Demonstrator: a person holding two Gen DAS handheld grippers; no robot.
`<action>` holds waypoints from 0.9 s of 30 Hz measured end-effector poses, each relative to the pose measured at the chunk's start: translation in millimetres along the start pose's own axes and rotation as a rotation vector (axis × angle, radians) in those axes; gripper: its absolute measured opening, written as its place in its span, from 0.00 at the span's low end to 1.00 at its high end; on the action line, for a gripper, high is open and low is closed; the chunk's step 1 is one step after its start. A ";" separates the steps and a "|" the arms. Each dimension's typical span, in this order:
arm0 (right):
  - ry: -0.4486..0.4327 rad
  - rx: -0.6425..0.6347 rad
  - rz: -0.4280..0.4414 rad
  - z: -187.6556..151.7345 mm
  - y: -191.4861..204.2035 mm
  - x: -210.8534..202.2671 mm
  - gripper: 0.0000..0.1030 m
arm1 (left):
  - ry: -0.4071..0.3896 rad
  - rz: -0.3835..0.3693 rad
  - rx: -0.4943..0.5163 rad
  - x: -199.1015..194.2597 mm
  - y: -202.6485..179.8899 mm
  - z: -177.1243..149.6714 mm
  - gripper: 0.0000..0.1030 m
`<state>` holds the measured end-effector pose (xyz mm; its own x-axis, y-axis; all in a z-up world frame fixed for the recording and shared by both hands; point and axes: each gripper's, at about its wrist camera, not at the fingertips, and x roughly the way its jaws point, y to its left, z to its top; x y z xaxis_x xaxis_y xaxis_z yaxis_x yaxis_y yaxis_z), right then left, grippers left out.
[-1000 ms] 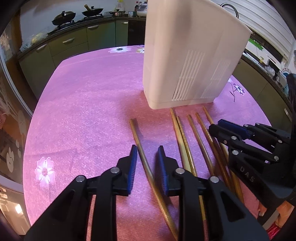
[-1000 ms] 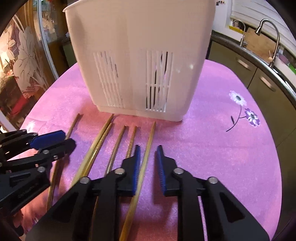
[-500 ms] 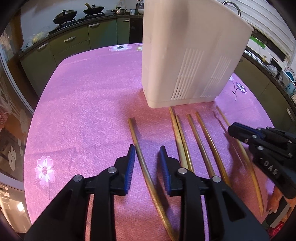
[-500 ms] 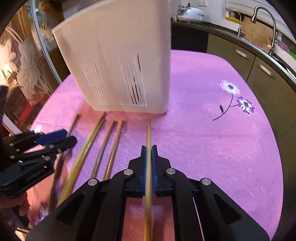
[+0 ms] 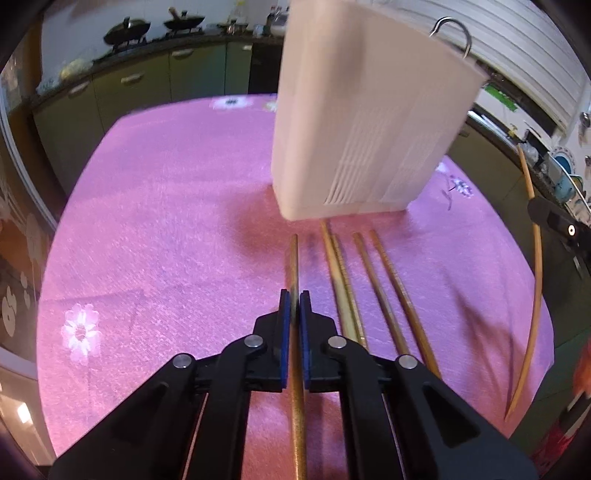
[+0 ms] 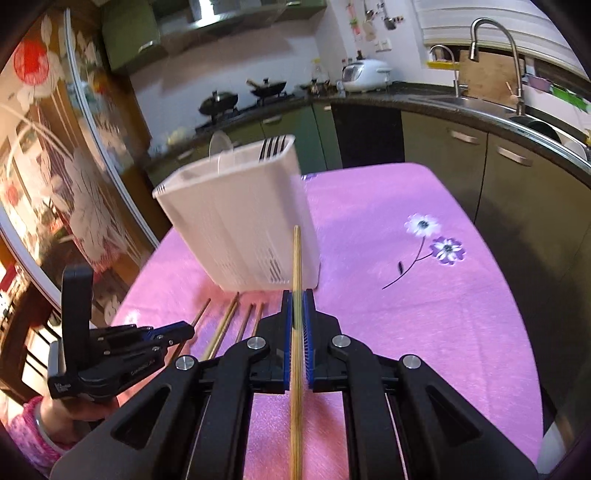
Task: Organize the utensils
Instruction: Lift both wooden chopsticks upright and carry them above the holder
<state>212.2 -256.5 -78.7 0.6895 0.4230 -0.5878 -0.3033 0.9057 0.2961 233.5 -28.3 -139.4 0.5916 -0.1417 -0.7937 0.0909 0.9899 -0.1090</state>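
Observation:
A tall white slotted utensil holder (image 5: 369, 122) (image 6: 236, 229) stands on the pink tablecloth, with fork tines (image 6: 272, 147) showing above its rim. My left gripper (image 5: 294, 306) is shut on a wooden chopstick (image 5: 293, 266) that still lies on the cloth in front of the holder. My right gripper (image 6: 297, 308) is shut on another chopstick (image 6: 296, 258), lifted above the table and pointing towards the holder; it shows at the right of the left wrist view as a raised chopstick (image 5: 535, 280). Several more chopsticks (image 5: 373, 280) (image 6: 236, 317) lie side by side on the cloth.
The pink flowered tablecloth (image 6: 424, 314) covers the table. Green kitchen cabinets (image 6: 517, 173), a sink with a tap (image 6: 491, 55), and a stove with pans (image 5: 129, 27) ring the table. A hand in a pink sleeve (image 6: 33, 428) carries the left gripper.
The left gripper's jaws closed onto the leftmost chopstick. The right gripper closed on the rightmost chopstick, then rose with it off the cloth and away from the holder.

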 end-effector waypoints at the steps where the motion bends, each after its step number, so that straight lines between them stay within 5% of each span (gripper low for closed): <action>1: -0.009 0.006 0.002 0.1 -1.0 -3.8 0.06 | -0.019 -0.001 0.008 -5.8 -1.8 0.8 0.05; 27: -0.104 0.022 0.086 3.8 2.0 -59.6 0.06 | -0.338 -0.123 0.084 -163.0 -33.0 33.6 0.05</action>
<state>173.1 -280.1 -40.2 0.7266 0.4928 -0.4787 -0.3504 0.8652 0.3587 161.0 -38.1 13.7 0.8022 -0.2679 -0.5336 0.2347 0.9632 -0.1306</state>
